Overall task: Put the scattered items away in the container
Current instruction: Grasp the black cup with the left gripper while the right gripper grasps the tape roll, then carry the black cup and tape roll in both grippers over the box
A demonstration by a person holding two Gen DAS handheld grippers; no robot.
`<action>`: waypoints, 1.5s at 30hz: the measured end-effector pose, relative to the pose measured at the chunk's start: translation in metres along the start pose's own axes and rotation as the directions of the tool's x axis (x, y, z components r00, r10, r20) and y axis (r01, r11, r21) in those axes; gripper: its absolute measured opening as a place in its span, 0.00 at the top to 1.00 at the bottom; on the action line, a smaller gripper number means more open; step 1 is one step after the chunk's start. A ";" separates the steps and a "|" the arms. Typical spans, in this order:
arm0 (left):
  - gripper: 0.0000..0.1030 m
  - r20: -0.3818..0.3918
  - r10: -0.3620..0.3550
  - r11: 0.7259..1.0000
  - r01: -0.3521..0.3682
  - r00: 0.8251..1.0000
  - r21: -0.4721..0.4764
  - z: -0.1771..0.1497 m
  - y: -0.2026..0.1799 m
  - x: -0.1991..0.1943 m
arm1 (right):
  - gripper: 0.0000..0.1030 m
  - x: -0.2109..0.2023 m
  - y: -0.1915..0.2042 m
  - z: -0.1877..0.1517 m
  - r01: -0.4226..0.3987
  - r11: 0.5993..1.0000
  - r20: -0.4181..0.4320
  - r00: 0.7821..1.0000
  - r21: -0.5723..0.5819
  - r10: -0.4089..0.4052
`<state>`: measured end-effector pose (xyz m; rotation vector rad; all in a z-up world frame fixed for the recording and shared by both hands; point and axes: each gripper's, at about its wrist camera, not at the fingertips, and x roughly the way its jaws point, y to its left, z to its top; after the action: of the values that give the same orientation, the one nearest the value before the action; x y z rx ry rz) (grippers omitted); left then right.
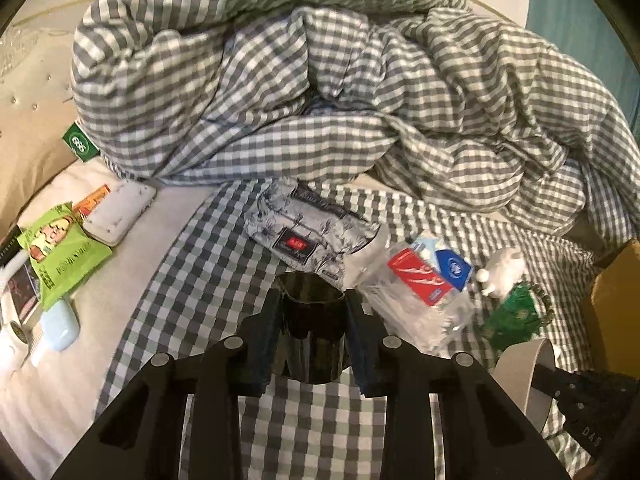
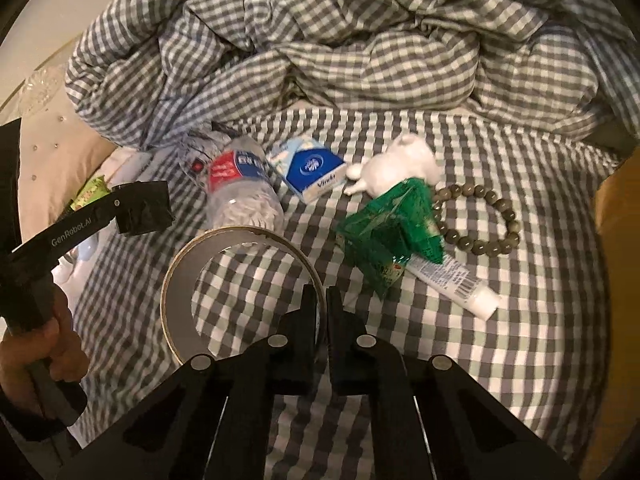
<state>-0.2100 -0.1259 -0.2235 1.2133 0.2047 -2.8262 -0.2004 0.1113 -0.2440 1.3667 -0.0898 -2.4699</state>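
Nearest the left wrist lens, the left gripper (image 1: 312, 320) holds a dark glossy cup (image 1: 312, 344), one pad on each side of it, low in the centre of the frame. Nearest the right wrist lens, the right gripper (image 2: 323, 312) has its jaws almost together, pinching the rim of a tape roll (image 2: 240, 280) at lower centre.

The gingham quilt (image 1: 320, 80) fills the upper half of both views, heaped on a checked sheet (image 1: 192, 280).

Only the left view shows the far-left clutter: a green snack bag (image 1: 60, 256), a white case (image 1: 118, 216), a pale blue bottle (image 1: 60, 324), and a floral tissue pack (image 1: 308, 228) at centre. A yellow-brown cardboard edge (image 1: 616, 300), perhaps the container, sits at its right border.

Only the right view shows a bead bracelet (image 2: 480, 220) at right, a white tube (image 2: 456, 284) below it, and a hand (image 2: 40, 344) at lower left.

Both show the plastic bottle (image 2: 240, 188), blue tissue pack (image 2: 312, 168), green wrapper (image 2: 392, 232) and white figurine (image 2: 400, 164) mid-frame
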 end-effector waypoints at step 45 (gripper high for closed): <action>0.70 0.282 -0.202 0.972 0.157 0.938 0.177 0.012 -0.192 -0.257 | 0.96 -0.335 -0.079 -0.048 0.136 0.984 0.438 0.882 0.115 -0.173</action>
<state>-0.0617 0.0630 -0.0103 0.8049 0.0894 -3.1898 -0.0140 0.2927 -0.0135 0.8310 -0.1916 -2.9032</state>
